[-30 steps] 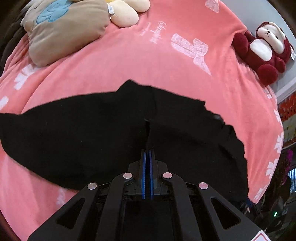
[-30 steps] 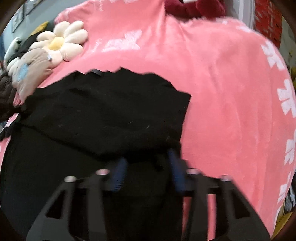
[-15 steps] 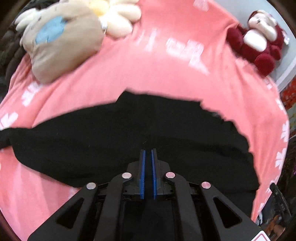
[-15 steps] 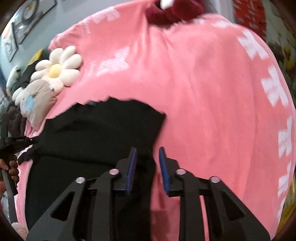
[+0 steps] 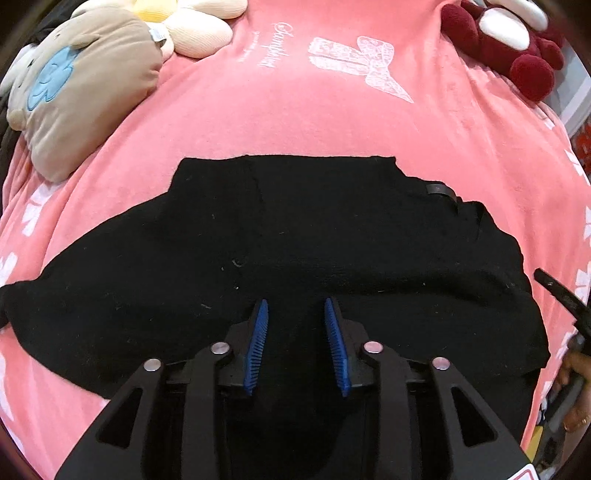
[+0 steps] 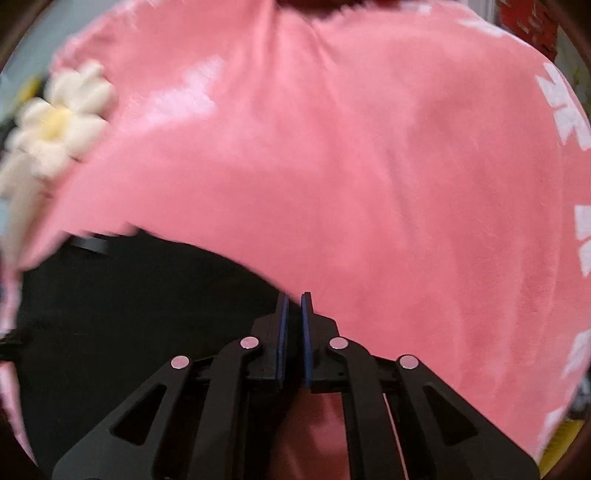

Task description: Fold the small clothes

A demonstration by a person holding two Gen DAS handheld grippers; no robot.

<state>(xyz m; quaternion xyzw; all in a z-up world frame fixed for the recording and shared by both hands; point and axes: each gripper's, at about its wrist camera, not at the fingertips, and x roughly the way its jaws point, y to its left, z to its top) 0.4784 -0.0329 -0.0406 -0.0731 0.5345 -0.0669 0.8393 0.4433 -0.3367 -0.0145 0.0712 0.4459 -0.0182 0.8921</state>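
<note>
A black garment (image 5: pixel 295 240) lies spread flat on a pink blanket (image 5: pixel 332 122), partly folded over itself. My left gripper (image 5: pixel 295 306) hovers over its near middle with the blue pads (image 5: pixel 258 343) wide apart and nothing between them. In the right wrist view the garment (image 6: pixel 129 314) fills the lower left. My right gripper (image 6: pixel 293 299) sits at the garment's right edge, jaws nearly closed with a thin gap, and nothing visibly between them. That view is blurred.
A beige plush cushion (image 5: pixel 81 85) and a flower plush (image 5: pixel 192 22) lie at the far left. A dark red plush bear (image 5: pixel 509 40) sits at the far right. The other handheld gripper and a hand (image 5: pixel 569 325) show at the right edge.
My left gripper has opened and let go of the garment, which now lies flatter. My right gripper has narrowed and swung to the right, to the garment's right edge.
</note>
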